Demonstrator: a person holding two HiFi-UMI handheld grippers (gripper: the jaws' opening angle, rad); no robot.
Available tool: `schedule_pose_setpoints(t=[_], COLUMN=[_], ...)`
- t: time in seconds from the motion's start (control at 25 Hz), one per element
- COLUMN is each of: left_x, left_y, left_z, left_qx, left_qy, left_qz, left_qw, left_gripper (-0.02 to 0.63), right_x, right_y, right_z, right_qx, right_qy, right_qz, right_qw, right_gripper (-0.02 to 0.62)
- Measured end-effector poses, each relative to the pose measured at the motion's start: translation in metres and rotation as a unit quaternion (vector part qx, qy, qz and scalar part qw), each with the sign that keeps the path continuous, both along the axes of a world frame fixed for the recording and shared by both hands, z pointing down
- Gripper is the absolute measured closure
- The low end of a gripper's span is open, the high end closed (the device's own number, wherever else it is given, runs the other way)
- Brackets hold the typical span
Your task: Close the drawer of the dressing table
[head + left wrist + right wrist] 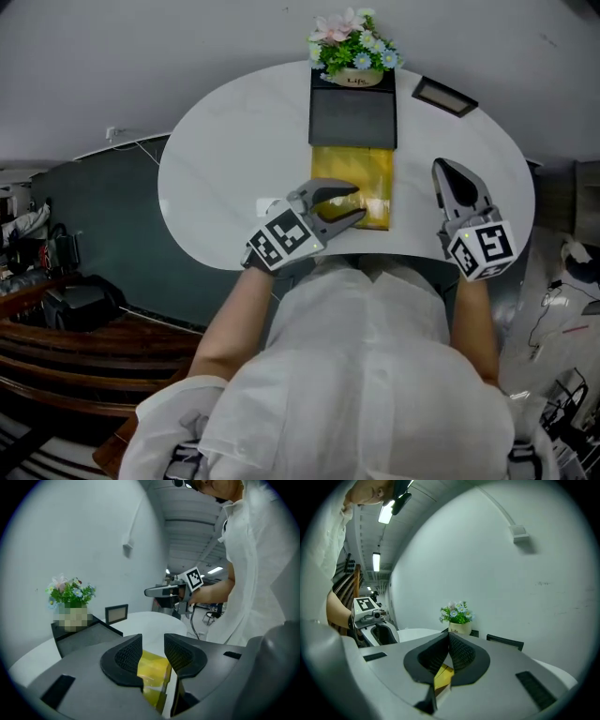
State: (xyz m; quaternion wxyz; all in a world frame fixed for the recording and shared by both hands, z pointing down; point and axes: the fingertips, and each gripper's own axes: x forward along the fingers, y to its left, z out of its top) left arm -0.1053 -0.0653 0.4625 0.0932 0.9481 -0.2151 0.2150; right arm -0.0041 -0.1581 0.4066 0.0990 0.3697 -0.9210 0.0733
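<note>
On the white dressing table (225, 150) a black box (352, 117) stands against the wall, and its yellow drawer (367, 169) is pulled out toward me. My left gripper (358, 202) is open at the drawer's near end, coming in from the left with its jaws either side of the front edge. In the left gripper view the yellow drawer (152, 670) shows in the gap between the jaws of the left gripper (153, 639), and the pads do not press on it. My right gripper (441, 169) is shut and empty, right of the drawer over the tabletop; its tips meet in the right gripper (449, 637) view.
A pot of flowers (354, 52) sits on top of the black box at the wall. A small dark picture frame (444, 96) lies at the back right of the table. Dark furniture and cables stand at the left and right of the table.
</note>
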Motion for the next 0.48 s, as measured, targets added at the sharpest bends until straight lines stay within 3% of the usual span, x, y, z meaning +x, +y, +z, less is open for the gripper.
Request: schedule_pose_setpoints(t=[0.2,0.36,0.48], left_x=[0.016,0.024,0.028], left_y=[0.021,0.036,0.046], left_z=[0.04,0.071,0.087], left_qx=[-0.042,-0.066,-0.083], left_qy=[-0.073,-0.148,-0.183], left_qz=[0.08,0.138,0.165], left_qw=[0.9932,0.9771,0.9655], left_gripper=[0.439,0.439,0.44], right_x=[0.003,0.011,0.016], right_y=[0.016,0.022,0.026], right_z=[0.01,0.017,0.018], right_qx=[-0.003,-0.012,-0.014], right_qy=[0.029,0.036,0.035], right_qz=[0.007,0.017,0.022], right_qw=[1.0,0.999,0.999], right_gripper=[0.586,0.586,0.586])
